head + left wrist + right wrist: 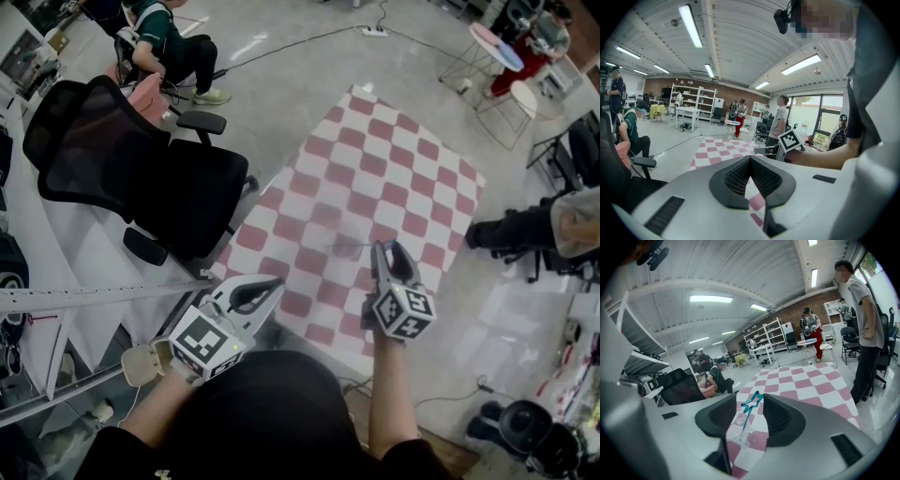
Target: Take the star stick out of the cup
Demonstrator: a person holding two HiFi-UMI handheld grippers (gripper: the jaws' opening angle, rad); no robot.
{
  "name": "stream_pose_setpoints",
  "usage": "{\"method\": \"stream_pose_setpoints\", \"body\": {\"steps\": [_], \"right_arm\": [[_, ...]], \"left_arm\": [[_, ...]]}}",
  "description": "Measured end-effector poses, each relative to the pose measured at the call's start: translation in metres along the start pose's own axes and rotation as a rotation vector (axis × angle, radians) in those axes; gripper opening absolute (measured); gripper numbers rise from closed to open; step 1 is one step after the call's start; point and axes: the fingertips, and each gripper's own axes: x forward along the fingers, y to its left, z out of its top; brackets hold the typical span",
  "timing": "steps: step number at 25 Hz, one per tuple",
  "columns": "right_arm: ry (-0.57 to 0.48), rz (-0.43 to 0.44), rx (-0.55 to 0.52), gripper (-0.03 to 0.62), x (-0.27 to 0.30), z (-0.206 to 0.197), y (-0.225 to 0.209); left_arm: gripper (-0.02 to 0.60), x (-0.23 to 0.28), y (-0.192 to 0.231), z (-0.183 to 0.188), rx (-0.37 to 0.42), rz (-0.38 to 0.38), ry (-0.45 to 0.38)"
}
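The left hand-held gripper (pixel 750 158) is closed, the right hand-held gripper (pixel 750 398) spread wide.

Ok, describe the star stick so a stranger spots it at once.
Find the pink checkered floor mat. A clear cup stands on it, holding the star stick: a thin teal rod with a star outline on top, coloured where the cup is colourless.

Black chair (pixel 141 178) beside checkered rug (pixel 375 206)
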Motion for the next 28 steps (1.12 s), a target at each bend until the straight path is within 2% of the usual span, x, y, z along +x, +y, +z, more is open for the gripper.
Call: {"method": "stream_pose_setpoints", "body": {"steps": [4, 9, 28], "right_arm": [[0.015, -0.03, 0.002, 0.112, 0.003, -0.001, -0.005], [0.015, -0.037, -0.012, 0.052, 0.003, 0.0, -0.002], [-0.044, 0.008, -0.096, 0.031, -0.017, 0.031, 0.037]], "left_arm": [[0.04, 0.0, 0.0, -0.001, -0.01, 0.005, -0.001], [0.04, -0.001, 0.001, -0.001, -0.005, 0.011, -0.002], [0.04, -0.01, 0.0, 0.008, 0.003, -0.011, -0.054]]}}
